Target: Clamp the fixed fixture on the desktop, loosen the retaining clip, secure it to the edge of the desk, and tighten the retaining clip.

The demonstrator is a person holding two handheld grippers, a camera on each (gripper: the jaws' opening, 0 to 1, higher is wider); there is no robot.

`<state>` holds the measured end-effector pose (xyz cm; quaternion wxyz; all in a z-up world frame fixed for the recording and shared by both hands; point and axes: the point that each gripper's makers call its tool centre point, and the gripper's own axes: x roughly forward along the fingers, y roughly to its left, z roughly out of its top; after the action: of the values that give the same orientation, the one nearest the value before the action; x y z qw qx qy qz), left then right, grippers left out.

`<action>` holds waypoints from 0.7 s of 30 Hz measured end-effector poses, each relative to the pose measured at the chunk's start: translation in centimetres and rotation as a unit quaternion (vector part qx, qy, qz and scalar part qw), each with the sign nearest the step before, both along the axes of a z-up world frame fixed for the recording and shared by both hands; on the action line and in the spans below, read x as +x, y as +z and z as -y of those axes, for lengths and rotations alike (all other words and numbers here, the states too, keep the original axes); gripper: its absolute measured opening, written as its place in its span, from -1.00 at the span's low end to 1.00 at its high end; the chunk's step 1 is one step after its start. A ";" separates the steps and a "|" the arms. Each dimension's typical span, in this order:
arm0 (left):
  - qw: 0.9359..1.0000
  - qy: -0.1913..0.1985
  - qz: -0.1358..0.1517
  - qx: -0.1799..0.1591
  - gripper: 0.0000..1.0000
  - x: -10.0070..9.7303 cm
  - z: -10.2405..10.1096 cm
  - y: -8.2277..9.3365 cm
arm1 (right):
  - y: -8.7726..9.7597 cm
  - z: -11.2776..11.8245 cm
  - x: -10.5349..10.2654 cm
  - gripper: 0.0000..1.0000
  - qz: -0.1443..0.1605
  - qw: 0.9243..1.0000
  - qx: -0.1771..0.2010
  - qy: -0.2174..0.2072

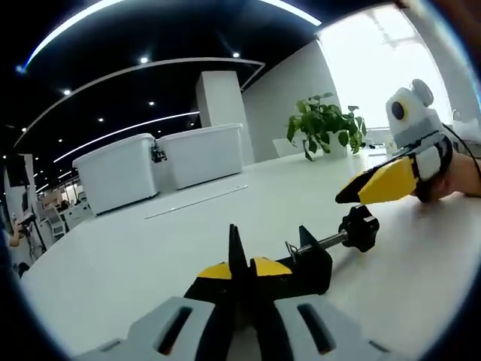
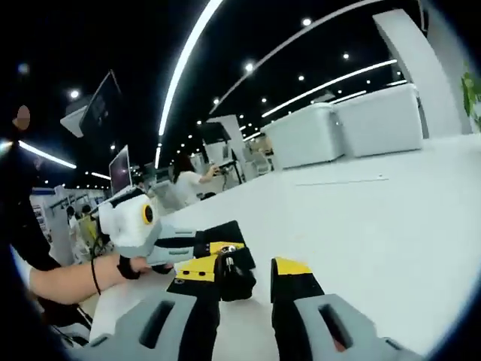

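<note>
Black clamp fixture (image 1: pixel 301 263) is gripped on the white desktop (image 1: pixel 135 248) by the left gripper (image 1: pixel 240 274).
Its jaws are clenched on the clamp body, screw knob (image 1: pixel 361 227) pointing away; nearby, the right gripper (image 2: pixel 255 278) is held released, jaws apart, its left jaw beside that knob. White bins (image 1: pixel 158 165) are seen beyond.

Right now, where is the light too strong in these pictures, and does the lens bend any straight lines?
Left gripper view: the window at upper right is blown out to white, with no detail. Ceiling light strips curve from fisheye distortion. Right gripper view: the ceiling is dark, one long light strip bows strongly, and the white desk is evenly lit, without harsh glare.
</note>
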<state>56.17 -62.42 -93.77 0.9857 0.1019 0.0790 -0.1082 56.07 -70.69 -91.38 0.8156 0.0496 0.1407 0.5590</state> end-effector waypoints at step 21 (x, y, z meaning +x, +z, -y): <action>1.000 0.002 0.001 0.002 -0.85 0.0 0.0 0.0 | 0.8 -0.9 -2.3 -0.78 0.105 0.994 -0.007 0.013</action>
<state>56.12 -62.44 -93.80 0.9858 0.1038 0.0784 -0.1063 53.76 -69.78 -90.56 0.8189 -0.0167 0.0586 0.5707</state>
